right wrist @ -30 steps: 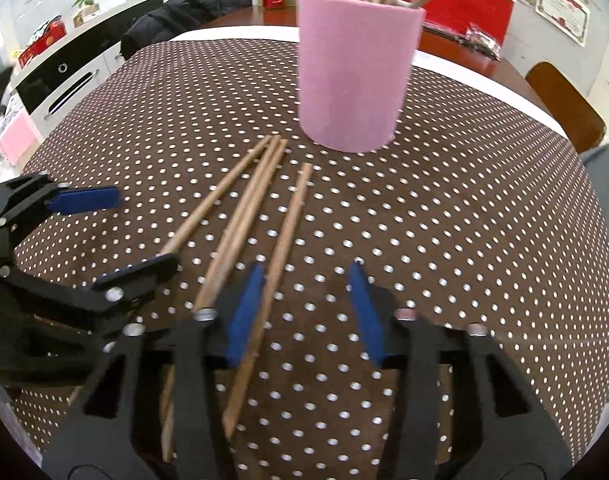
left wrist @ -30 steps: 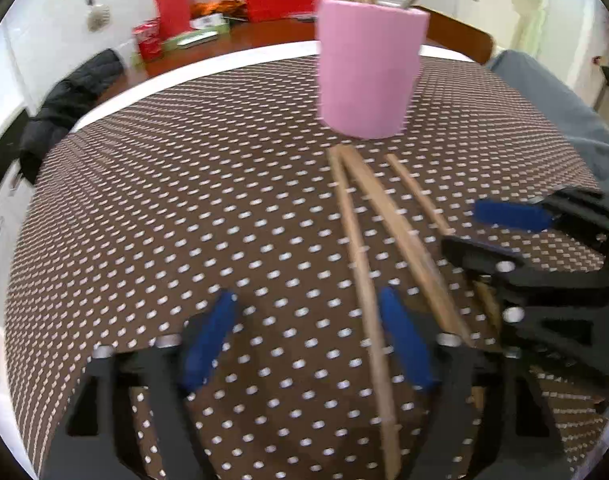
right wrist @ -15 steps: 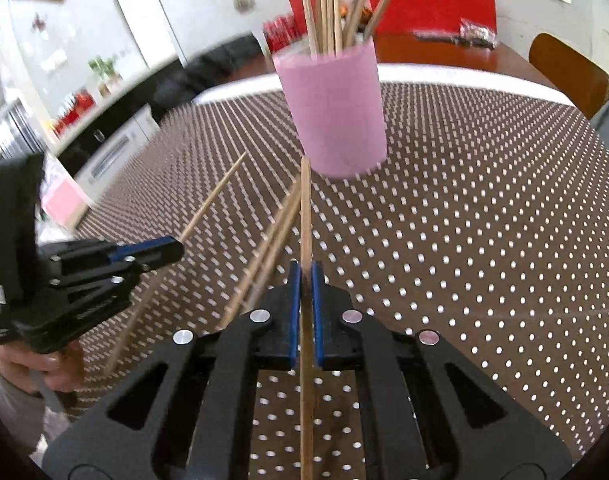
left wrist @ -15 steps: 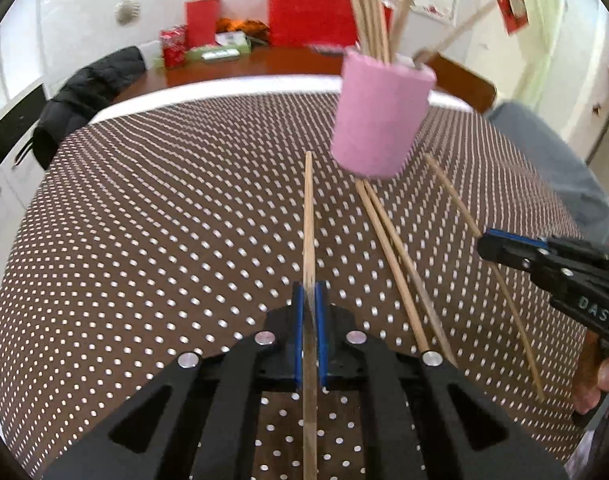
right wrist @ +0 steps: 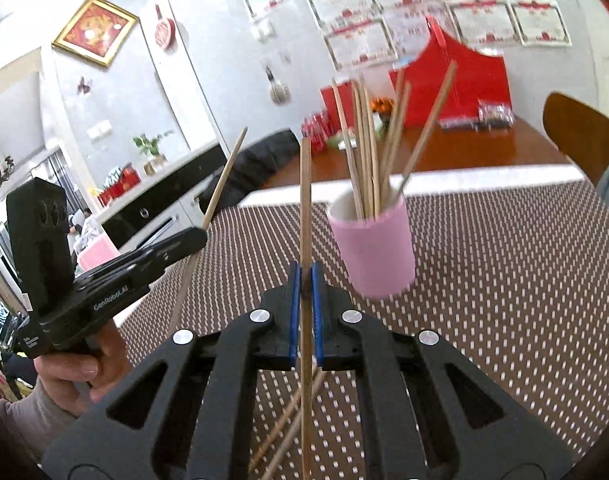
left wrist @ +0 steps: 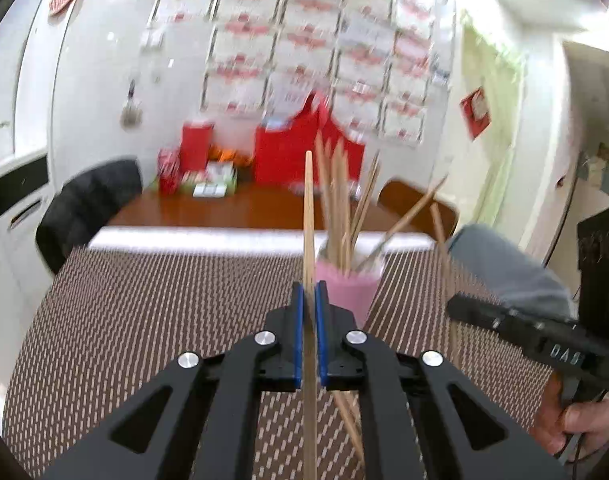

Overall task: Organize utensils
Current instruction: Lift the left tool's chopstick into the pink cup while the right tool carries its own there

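- Left gripper (left wrist: pixel 309 300) is raised above the table, its blue-padded jaws pinching one thin wooden chopstick (left wrist: pixel 308 216) that stands steeply up ahead of them.
- Right gripper (right wrist: pixel 304 284) is also lifted, jaws clamped on another stick (right wrist: pixel 305 200), near upright.
- Pink cylindrical cup (right wrist: pixel 372 252), matte, holds a splayed bundle of sticks, ahead and right of these jaws.
- Two loose sticks (right wrist: pixel 292 416) lie on the dotted brown cloth (right wrist: pixel 504 300) beneath.

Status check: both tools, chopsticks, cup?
Left tool shut on chopstick. Right tool shut on its own. Pink cup ahead, upright. Two chopsticks left on the table.
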Demonstrator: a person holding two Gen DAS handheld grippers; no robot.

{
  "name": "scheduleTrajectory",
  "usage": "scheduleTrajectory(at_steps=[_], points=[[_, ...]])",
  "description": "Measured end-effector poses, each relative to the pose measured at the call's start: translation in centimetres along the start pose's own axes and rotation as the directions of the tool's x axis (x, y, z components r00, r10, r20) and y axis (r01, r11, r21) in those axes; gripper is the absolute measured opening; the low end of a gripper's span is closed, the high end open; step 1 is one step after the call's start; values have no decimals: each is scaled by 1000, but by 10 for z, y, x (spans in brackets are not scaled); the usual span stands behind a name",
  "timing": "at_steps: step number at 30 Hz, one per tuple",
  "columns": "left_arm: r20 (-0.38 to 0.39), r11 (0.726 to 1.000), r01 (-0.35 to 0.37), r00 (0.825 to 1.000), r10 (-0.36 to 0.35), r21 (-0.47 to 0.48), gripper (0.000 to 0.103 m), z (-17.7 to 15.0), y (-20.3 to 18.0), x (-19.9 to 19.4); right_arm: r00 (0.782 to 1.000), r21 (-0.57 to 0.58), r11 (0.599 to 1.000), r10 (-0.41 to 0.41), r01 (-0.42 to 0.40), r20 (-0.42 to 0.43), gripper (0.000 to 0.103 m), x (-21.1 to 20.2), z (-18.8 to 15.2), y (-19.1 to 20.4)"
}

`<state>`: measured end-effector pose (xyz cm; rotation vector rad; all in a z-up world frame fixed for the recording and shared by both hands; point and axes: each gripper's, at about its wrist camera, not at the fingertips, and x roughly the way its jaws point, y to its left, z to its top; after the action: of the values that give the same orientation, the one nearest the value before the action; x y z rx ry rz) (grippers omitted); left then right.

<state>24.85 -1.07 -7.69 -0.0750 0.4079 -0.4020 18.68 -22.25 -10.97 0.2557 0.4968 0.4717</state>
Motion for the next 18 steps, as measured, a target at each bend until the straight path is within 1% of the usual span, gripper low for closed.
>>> scheduleTrajectory(at_steps=[2,4,5,7,9,14,18], points=[[65,1000,31,997,-30,-3,6,13,-2,-1,999,-4,1000,7,-6,31,6,0,12,0],[130,998,61,990,-60,-5,6,25,-7,-6,998,-8,1000,14,-14,63,6,0,24,1],[167,997,76,983,-74,-3,6,33,-9,-4,996,-15,1000,18,-17,82,6,-2,33,3],[216,996,92,972,-90,-1,6,44,-13,-6,993,-25,999,25,-22,117,6,-4,49,3],[262,994,113,959,-106,-12,6,56,-15,2,986,-33,999,34,-29,164,6,-8,69,4],[337,991,130,935,-114,-24,6,83,-17,33,963,-47,999,37,-25,266,6,-6,110,-1],[393,991,134,912,-118,-15,6,94,-22,59,941,-45,999,6,10,339,6,5,134,-11]])
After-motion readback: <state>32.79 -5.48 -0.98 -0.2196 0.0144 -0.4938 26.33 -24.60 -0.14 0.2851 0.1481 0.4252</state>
